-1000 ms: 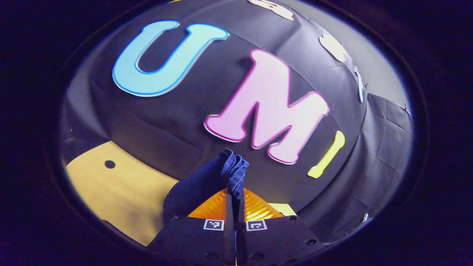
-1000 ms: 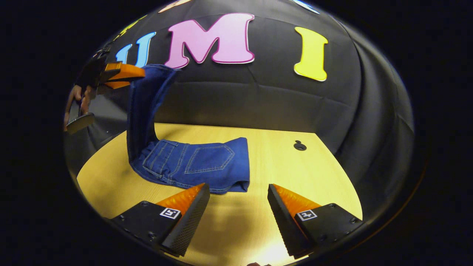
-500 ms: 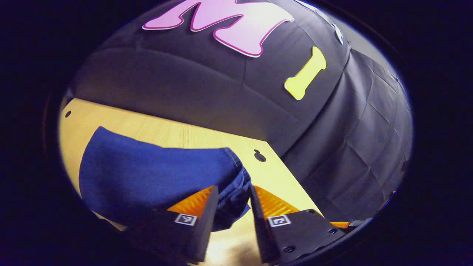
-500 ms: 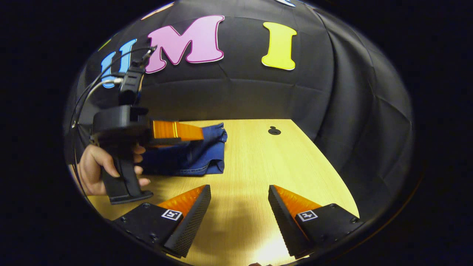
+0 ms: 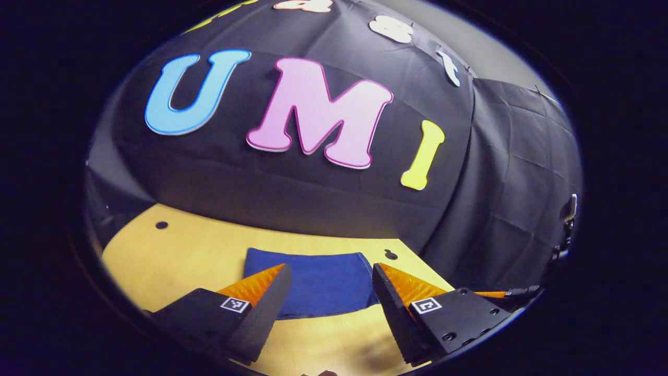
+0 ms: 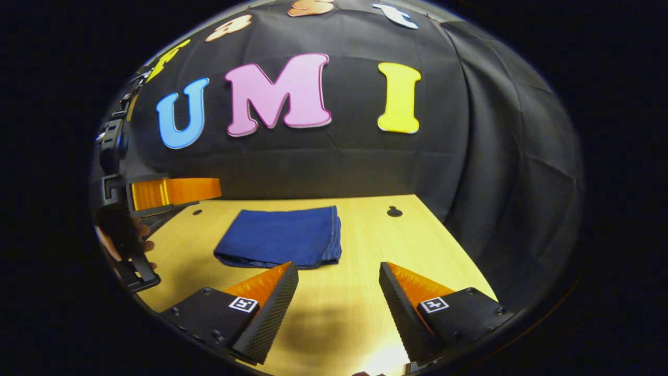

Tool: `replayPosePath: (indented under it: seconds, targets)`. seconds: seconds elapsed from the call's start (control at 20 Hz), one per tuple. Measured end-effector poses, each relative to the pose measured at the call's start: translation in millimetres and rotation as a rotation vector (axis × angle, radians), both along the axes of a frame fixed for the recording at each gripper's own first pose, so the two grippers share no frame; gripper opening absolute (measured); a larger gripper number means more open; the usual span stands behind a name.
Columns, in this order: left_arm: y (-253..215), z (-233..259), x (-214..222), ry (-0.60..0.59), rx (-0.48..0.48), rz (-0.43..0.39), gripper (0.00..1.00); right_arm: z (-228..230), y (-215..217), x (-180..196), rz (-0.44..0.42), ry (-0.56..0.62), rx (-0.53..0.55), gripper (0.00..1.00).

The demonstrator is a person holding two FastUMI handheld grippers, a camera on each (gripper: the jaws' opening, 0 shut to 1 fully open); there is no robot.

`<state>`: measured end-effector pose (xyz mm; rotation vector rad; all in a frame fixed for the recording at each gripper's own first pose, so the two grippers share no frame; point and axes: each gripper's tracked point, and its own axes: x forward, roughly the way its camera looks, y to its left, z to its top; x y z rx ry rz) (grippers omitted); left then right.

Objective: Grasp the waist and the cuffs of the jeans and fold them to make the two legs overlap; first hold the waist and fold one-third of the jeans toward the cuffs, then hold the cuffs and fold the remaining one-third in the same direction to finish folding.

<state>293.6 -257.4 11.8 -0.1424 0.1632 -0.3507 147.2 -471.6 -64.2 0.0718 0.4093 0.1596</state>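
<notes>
L gripper [image 5: 326,277] is hanging w/ fingers spread wide, nothing btwn them, aiming across the table [image 5: 172,256] at the jeans [image 5: 313,279]. R gripper [image 6: 338,277] is likewise gaping, holding nothing, hovering over bare wood just short of the jeans [image 6: 279,241]. In the right gripper view the L gripper [image 6: 172,192] is showing at the far left edge, a hand [image 6: 122,245] gripping its handle, apart from the cloth.

Jeans are lying flat mid-table as a compact blue rectangle, layers stacked, stitched edge facing right, fold rounding along the near-left side. No leg or cuff is trailing out.

Judging by that: legs overlapped, waist third & cuff third both look folded in; task seems basically done. Left, at most: a tidy-up of the edges, then pulling both grippers away.
</notes>
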Motion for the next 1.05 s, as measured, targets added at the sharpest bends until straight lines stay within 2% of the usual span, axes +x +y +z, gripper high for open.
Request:
replayPosePath:
  seconds: [0.1,0.3,0.45,0.65,0.8,0.9,0.95,1.05]
  targets:
    - [33.5,29.7,-25.8,-0.059,0.011,0.061,0.96,35.8,15.4,-11.6,0.029,-0.054,0.003,0.96]
    - [83.1,84.8,-86.7,-0.147,-0.04,0.136,0.96,124.4,49.7,-38.4,0.087,-0.207,0.023,0.96]
    - [115.9,104.6,-128.6,-0.21,-0.033,0.181,0.96,177.8,63.9,-65.0,0.091,-0.319,0.043,0.96]
    - [151.1,108.6,-183.1,-0.245,0.0,0.212,0.96,193.5,74.9,-113.2,0.094,-0.355,0.034,0.95]
    - [162.9,97.8,-206.3,-0.226,0.032,0.222,0.96,189.7,79.2,-148.2,0.103,-0.352,0.029,0.96]
    - [166.1,86.4,-218.0,-0.206,0.036,0.202,0.96,187.4,77.2,-159.5,0.094,-0.357,0.006,0.96]
    - [167.7,82.0,-219.3,-0.199,0.032,0.197,0.97,184.1,76.6,-162.8,0.093,-0.35,-0.006,0.92]
    - [174.2,74.2,-221.5,-0.178,0.019,0.205,0.96,182.1,81.1,-164.8,0.095,-0.327,0.009,0.96]
